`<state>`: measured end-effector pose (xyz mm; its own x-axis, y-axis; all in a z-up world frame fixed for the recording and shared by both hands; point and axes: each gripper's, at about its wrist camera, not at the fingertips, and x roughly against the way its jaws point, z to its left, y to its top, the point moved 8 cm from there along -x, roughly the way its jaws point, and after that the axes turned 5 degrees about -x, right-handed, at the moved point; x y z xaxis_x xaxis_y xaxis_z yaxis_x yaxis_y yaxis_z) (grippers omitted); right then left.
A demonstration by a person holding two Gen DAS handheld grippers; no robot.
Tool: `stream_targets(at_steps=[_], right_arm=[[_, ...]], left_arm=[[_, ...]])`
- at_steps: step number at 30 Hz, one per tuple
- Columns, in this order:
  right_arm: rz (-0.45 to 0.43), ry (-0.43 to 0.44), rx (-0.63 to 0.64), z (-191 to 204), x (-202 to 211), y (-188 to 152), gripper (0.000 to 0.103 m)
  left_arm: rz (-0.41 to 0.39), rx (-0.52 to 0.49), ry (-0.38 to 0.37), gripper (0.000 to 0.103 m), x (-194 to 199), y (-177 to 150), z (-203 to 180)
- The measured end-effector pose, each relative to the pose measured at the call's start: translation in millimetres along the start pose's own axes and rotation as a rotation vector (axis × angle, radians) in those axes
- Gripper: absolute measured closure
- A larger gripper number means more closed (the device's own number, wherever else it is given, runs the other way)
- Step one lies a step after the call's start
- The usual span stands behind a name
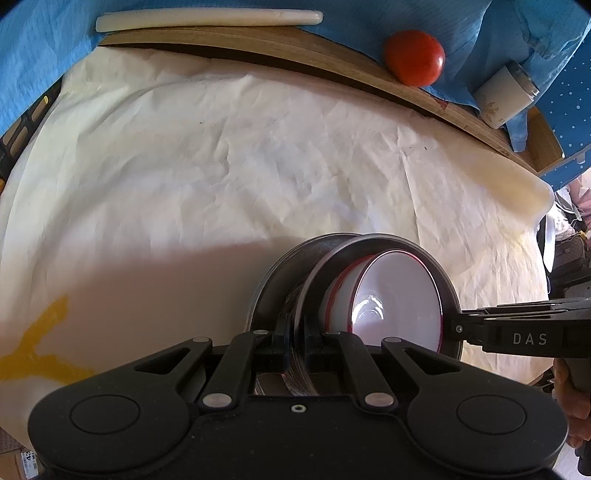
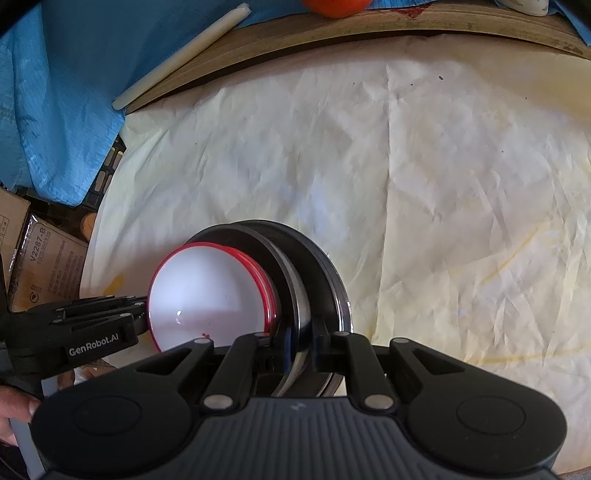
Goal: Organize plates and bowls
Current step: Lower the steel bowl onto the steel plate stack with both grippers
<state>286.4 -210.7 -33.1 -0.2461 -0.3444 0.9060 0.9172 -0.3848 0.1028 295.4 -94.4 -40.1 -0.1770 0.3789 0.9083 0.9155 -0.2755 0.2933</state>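
Stack: dark metal plates (image 1: 273, 280) standing on edge, a white bowl with red rim (image 1: 395, 299) nested against them, its opening turned sideways. Same bowl (image 2: 207, 299) and plates (image 2: 314, 266) show from my right camera.
Where: held just above the tabletop (image 1: 221, 166), near its front edge, between my two tools.
Left hand-held gripper (image 1: 295, 343): clamped together on the rim of one plate.
Right hand-held gripper (image 2: 299, 350): clamped on a plate rim from the opposite side; cannot tell whether it is the same plate.
Cover: crumpled white paper over the tabletop, yellow marks on it.
Far edge: tomato (image 1: 413, 57) on blue cloth (image 1: 48, 55), pale stick (image 1: 207, 20) lying flat, small white jar (image 1: 506, 96) on its side.
Left of tabletop: cardboard boxes (image 2: 48, 269).
In the way: nothing on the paper beside the stack.
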Motion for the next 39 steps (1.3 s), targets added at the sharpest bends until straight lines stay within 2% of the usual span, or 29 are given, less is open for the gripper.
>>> stream_targets(at_steps=[39], right_arm=[[-0.004,-0.007,0.004,-0.1,-4.0,-2.9,0.089]], left_arm=[[-0.007,0.029,-0.025,0.098,-2.7,-0.9,3.2]])
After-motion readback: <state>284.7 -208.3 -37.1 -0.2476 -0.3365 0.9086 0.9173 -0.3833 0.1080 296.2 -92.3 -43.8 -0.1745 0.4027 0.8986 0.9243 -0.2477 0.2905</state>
